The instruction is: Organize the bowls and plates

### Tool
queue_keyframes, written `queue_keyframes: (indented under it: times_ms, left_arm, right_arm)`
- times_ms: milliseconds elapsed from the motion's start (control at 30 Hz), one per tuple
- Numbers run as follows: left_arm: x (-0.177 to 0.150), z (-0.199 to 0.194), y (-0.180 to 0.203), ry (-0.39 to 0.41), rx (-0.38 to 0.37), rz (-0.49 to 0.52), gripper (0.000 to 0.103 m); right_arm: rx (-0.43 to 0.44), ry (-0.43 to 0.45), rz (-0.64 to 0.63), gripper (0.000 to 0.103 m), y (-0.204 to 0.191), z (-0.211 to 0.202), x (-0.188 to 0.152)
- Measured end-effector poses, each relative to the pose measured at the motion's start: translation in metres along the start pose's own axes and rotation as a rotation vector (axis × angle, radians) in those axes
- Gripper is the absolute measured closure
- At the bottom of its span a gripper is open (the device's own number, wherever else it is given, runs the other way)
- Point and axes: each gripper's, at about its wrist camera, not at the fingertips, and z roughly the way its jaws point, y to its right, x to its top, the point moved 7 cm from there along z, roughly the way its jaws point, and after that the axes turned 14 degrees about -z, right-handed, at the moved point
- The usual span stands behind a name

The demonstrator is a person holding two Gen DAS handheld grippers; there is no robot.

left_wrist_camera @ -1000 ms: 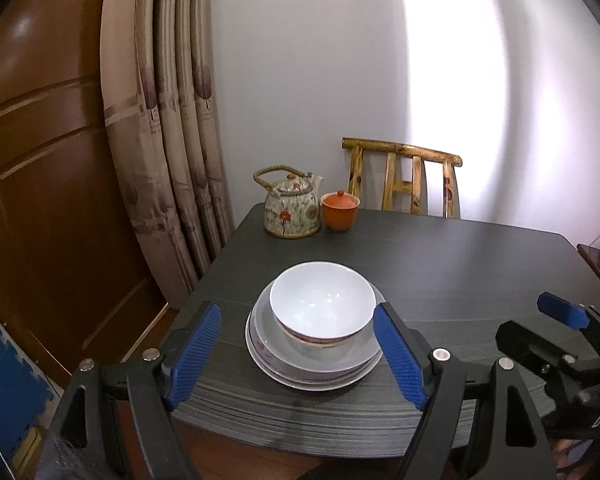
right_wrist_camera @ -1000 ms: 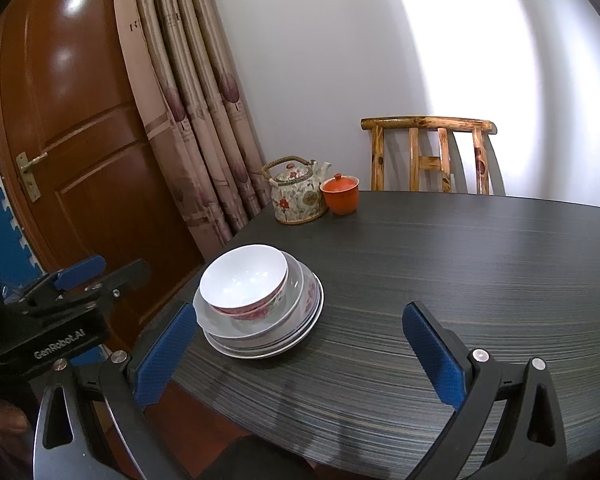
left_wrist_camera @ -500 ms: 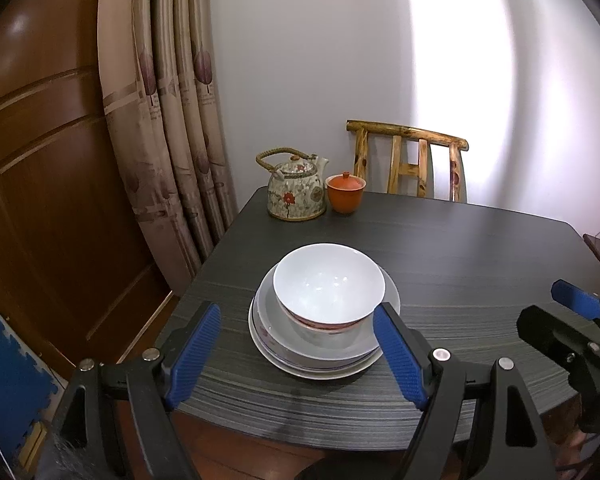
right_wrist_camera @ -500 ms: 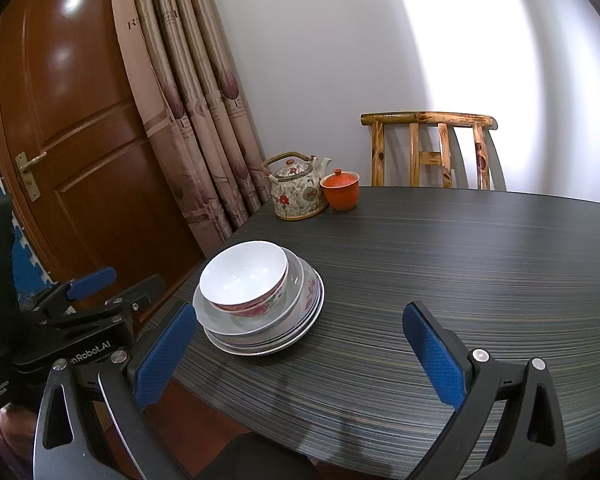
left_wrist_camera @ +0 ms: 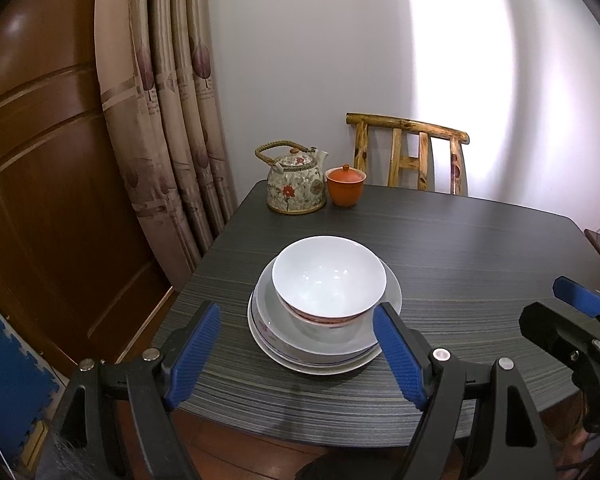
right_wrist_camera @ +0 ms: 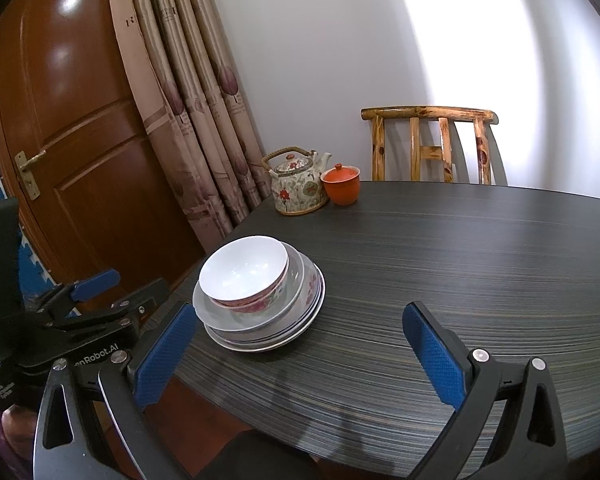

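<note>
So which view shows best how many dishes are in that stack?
The right wrist view: it sees the stack from the side, so two nested bowls and several plate rims show separately. The left wrist view looks down into the top bowl, bunching the rims beneath.

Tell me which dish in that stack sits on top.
The white bowl with the red pattern outside sits on top, nested in another bowl; the wider plates lie beneath them, flat on the table.

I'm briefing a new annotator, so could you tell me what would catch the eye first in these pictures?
First the white bowl, nested atop a stack of plates near the dark table's front left edge. Next the floral teapot and orange lidded cup, side by side at the far corner. The left gripper and right gripper are both open, empty.
</note>
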Motion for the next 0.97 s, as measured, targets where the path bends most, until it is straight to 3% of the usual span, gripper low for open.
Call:
queue_keyframes:
  times_ms: [567, 700, 833, 967]
  left_arm:
    - [-0.004, 0.009, -0.001, -0.028, 0.008, 0.015, 0.022]
    - [-0.005, 0.011, -0.001, -0.002, 0.038, 0.039, 0.022]
    - [-0.005, 0.012, -0.005, 0.015, 0.051, 0.027, 0.022]
    - [-0.004, 0.014, -0.014, -0.029, 0.015, -0.043, 0.022]
  right_arm:
    - [0.005, -0.021, 0.03, 0.0, 0.008, 0.004, -0.007]
    - [0.0, -0.038, 0.046, 0.0, 0.018, 0.007, -0.014]
    - [-0.043, -0.069, 0.074, 0.0, 0.053, 0.014, -0.025]
    - [-0.179, -0.11, 0.149, 0.0, 0.136, 0.017, -0.044]
